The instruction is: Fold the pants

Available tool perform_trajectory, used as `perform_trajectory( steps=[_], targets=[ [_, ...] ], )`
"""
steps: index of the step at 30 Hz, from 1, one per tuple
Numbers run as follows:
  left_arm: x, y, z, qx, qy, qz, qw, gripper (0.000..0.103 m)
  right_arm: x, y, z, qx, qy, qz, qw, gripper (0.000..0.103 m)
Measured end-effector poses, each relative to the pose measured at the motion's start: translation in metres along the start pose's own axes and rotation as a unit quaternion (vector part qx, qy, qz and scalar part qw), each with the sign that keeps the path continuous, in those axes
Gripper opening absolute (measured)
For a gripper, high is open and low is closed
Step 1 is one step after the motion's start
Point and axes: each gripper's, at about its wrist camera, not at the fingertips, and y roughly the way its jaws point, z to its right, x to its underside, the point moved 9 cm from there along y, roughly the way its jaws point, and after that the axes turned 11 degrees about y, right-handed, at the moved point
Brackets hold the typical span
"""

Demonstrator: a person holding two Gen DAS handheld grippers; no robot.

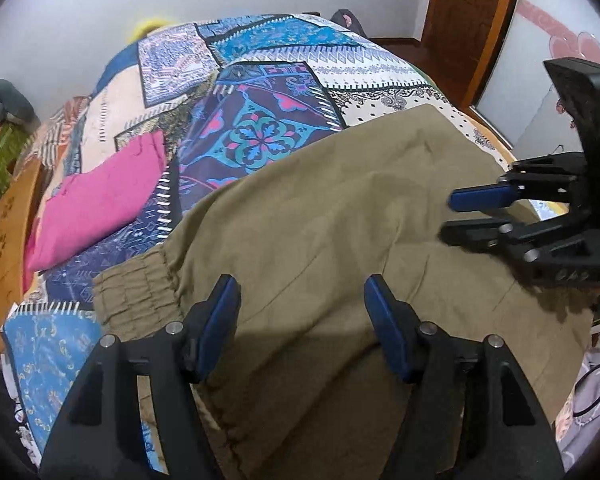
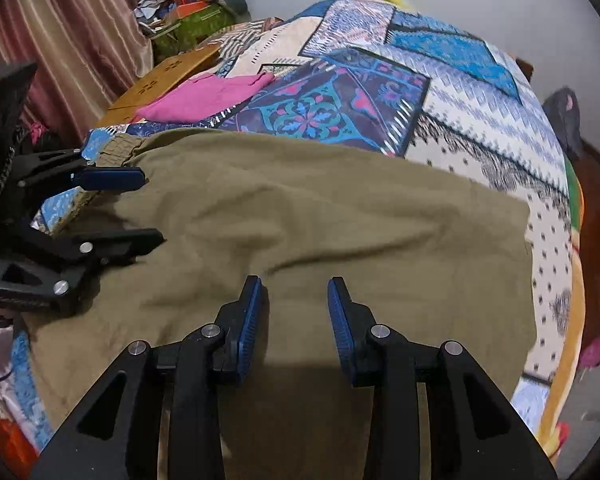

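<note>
Olive-khaki pants (image 1: 320, 220) lie spread across a patterned bedspread (image 1: 260, 128), with the elastic waistband (image 1: 136, 292) at the left. My left gripper (image 1: 300, 286) hovers over them near the waistband, jaws wide and open with only cloth below. In this view my right gripper (image 1: 450, 218) comes in from the right above the pants, jaws apart. The right wrist view shows the pants (image 2: 320, 220) running to a straight edge at the right. There my right gripper (image 2: 295, 282) stands open over the middle, holding nothing. The left gripper (image 2: 152, 208) is open at the waistband (image 2: 120, 146).
A folded pink cloth (image 1: 100, 200) lies on the bedspread beyond the waistband, near a wooden bed board (image 1: 8, 216). A wooden door (image 1: 468, 20) stands at the far right. Striped curtains (image 2: 60, 40) and a pile of clutter (image 2: 188, 12) are at the left.
</note>
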Motion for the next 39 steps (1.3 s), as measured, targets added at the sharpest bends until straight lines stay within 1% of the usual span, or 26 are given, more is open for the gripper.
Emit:
perform_trajectory(
  steps=[5, 8, 11, 15, 17, 20, 22, 24, 26, 29, 33, 36, 38, 39],
  targets=[
    [0.014, -0.018, -0.009, -0.001, -0.015, 0.010, 0.9998, 0.066, 0.024, -0.021, 0.018, 0.020, 0.023, 0.008, 0.999, 0.032],
    [0.026, -0.043, -0.023, -0.019, -0.030, 0.023, 0.9991, 0.066, 0.031, -0.036, 0.029, 0.038, 0.040, 0.013, 0.998, 0.032],
    [0.035, -0.064, -0.037, -0.028, -0.052, 0.034, 0.9977, 0.069, 0.034, -0.058, 0.034, 0.046, 0.056, 0.032, 0.997, 0.032],
    [0.053, -0.091, -0.053, -0.044, -0.081, 0.044, 0.9948, 0.072, 0.031, -0.089, 0.026, 0.062, 0.051, 0.072, 0.994, 0.032],
    [0.061, -0.100, -0.057, -0.045, -0.092, 0.046, 0.9936, 0.072, 0.030, -0.104, 0.017, 0.060, 0.049, 0.093, 0.993, 0.035],
    [0.077, -0.111, -0.056, -0.043, -0.105, 0.048, 0.9923, 0.076, 0.032, -0.116, 0.003, 0.052, 0.048, 0.110, 0.991, 0.038],
    [0.088, -0.116, -0.050, -0.030, -0.115, 0.050, 0.9917, 0.077, 0.035, -0.122, -0.009, 0.048, 0.044, 0.119, 0.991, 0.038],
    [0.099, -0.117, -0.043, -0.008, -0.129, 0.047, 0.9905, 0.081, 0.038, -0.123, -0.018, 0.049, 0.038, 0.127, 0.990, 0.038],
    [0.107, -0.115, -0.036, 0.013, -0.143, 0.043, 0.9887, 0.083, 0.041, -0.122, -0.029, 0.047, 0.031, 0.131, 0.990, 0.039],
    [0.122, -0.104, -0.020, 0.055, -0.173, 0.028, 0.9830, 0.083, 0.046, -0.115, -0.042, 0.042, 0.025, 0.132, 0.990, 0.044],
    [0.129, -0.094, 0.002, 0.105, -0.193, 0.022, 0.9753, 0.083, 0.050, -0.103, -0.057, 0.034, 0.019, 0.127, 0.991, 0.045],
    [0.127, -0.089, 0.014, 0.120, -0.194, 0.023, 0.9735, 0.083, 0.055, -0.095, -0.064, 0.027, 0.021, 0.119, 0.992, 0.045],
    [0.125, -0.088, 0.016, 0.123, -0.195, 0.027, 0.9726, 0.083, 0.060, -0.092, -0.067, 0.025, 0.022, 0.115, 0.993, 0.045],
    [0.123, -0.087, 0.016, 0.129, -0.200, 0.031, 0.9708, 0.083, 0.062, -0.091, -0.068, 0.026, 0.023, 0.113, 0.993, 0.045]
  ],
)
